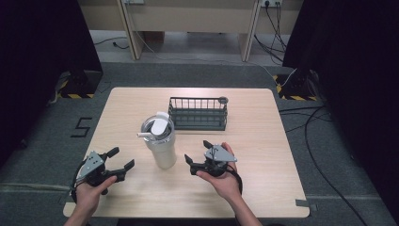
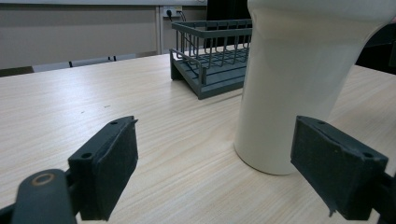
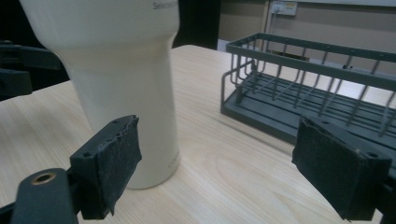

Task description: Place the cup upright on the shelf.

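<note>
Here, a cream tumbler, upright near the middle of the worktop, lid and straw on top. Probably rigid, smooth, slippery, top-heavy if filled; best gripped around the narrower lower body. Just behind, toward the far edge, a grey wire basket. Flanked by left tongs and right tongs, both spread wide, holding nothing, close beside yet apart from the tumbler.

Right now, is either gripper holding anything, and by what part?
Nothing is held. The left gripper and right gripper are both open, flanking the tumbler.
</note>
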Action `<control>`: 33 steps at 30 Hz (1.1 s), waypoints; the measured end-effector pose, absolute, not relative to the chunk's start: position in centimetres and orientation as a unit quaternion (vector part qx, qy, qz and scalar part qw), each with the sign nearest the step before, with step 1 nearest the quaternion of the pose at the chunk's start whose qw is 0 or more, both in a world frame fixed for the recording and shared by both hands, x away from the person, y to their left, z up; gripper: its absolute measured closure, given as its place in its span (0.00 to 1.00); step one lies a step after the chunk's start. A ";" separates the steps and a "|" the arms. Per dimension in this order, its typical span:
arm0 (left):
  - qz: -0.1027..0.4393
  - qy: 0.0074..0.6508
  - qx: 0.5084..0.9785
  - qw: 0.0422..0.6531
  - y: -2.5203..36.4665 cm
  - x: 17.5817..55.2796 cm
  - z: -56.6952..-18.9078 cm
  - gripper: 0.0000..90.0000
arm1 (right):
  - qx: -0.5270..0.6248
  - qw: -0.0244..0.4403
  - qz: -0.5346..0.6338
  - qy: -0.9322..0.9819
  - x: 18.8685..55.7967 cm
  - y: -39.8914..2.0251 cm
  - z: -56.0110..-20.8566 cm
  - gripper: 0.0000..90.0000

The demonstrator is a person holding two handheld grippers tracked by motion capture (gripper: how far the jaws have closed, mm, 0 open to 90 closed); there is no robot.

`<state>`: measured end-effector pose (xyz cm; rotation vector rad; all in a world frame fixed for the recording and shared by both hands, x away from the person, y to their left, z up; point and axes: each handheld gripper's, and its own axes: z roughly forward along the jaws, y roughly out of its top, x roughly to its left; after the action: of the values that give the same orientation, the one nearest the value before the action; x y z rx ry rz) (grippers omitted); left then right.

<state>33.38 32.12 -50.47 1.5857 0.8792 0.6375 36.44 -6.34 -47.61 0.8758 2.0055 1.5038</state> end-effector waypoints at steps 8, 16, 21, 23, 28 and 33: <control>0.270 0.375 0.676 0.575 32.1 33.4 -50.4 0.16 | 0.302 0.226 0.553 0.742 36.9 -4.1 -47.8 0.17; 0.269 0.375 0.675 0.576 32.1 33.4 -50.4 0.16 | 0.289 0.208 0.559 0.749 37.3 -2.0 -48.0 0.17; 0.269 0.374 0.675 0.577 32.1 33.4 -50.4 0.16 | 0.281 0.203 0.558 0.754 37.5 -1.0 -48.2 0.17; 0.269 0.374 0.675 0.577 32.1 33.4 -50.4 0.16 | 0.278 0.202 0.558 0.756 37.6 -0.6 -48.3 0.17; 0.268 0.373 0.675 0.578 32.1 33.4 -50.4 0.16 | 0.275 0.198 0.559 0.757 37.8 0.2 -48.5 0.17; 0.268 0.372 0.675 0.578 32.1 33.4 -50.4 0.16 | 0.268 0.198 0.556 0.761 38.1 1.0 -48.6 0.17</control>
<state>33.38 32.09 -50.38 1.5784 0.8710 0.6262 38.11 0.95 -48.58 0.7492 2.1303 1.5572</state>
